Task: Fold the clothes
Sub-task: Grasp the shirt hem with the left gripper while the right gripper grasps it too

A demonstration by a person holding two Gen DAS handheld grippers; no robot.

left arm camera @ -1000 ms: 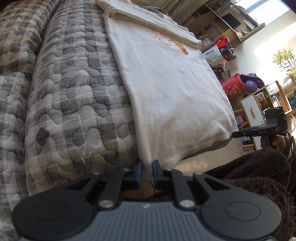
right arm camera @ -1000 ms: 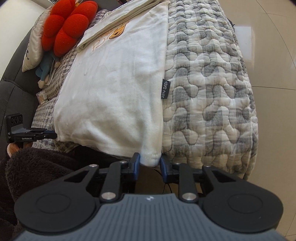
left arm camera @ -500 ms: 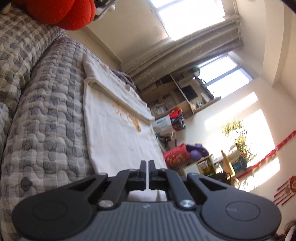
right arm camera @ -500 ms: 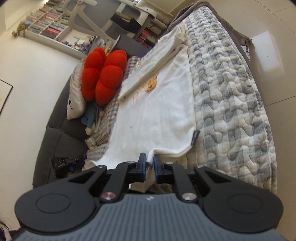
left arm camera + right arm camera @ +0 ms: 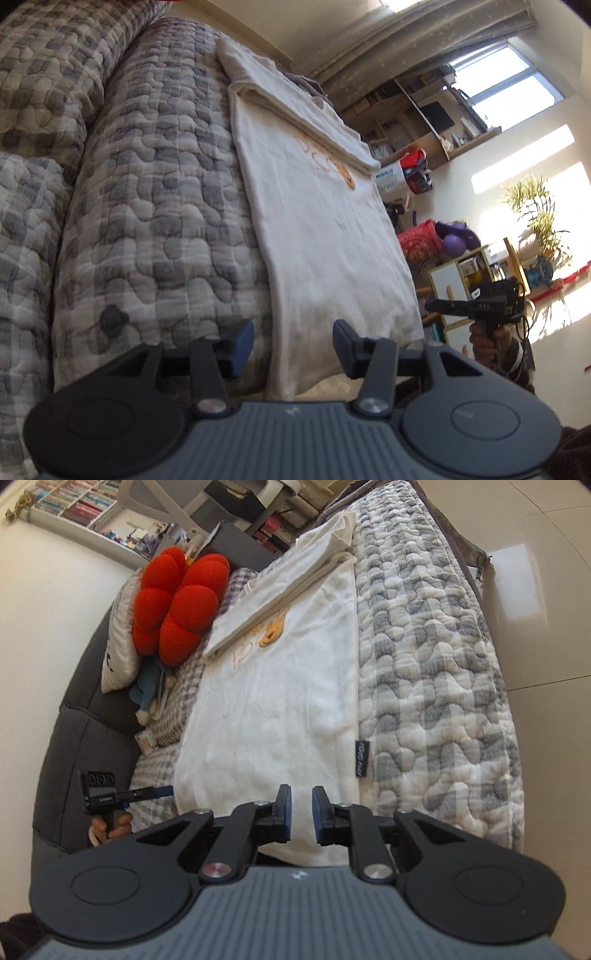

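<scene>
A cream T-shirt (image 5: 317,229) with an orange print lies flat on the grey quilted sofa cover (image 5: 155,221), its top part folded over. My left gripper (image 5: 293,345) is at the shirt's near left corner. Its jaws are opening, and the hem hangs loose between them, untouched by the pads. My right gripper (image 5: 301,814) is over the T-shirt (image 5: 280,709) at its near right corner. Its jaws are opening a narrow gap with cloth behind it and no grip. Each view shows the other gripper in a hand: the right gripper (image 5: 480,306) and the left gripper (image 5: 110,794).
A red flower cushion (image 5: 177,602), a white pillow (image 5: 118,657) and a blue soft toy (image 5: 147,694) sit on the sofa's back side. Tiled floor (image 5: 546,627) runs along the quilt's far edge. Shelves, a red bag (image 5: 417,243) and a plant (image 5: 535,214) stand across the room.
Both grippers were shut on the shirt's near hem corners. Their jaws have now spread apart and let go. The left has opened wide, the right only a little.
</scene>
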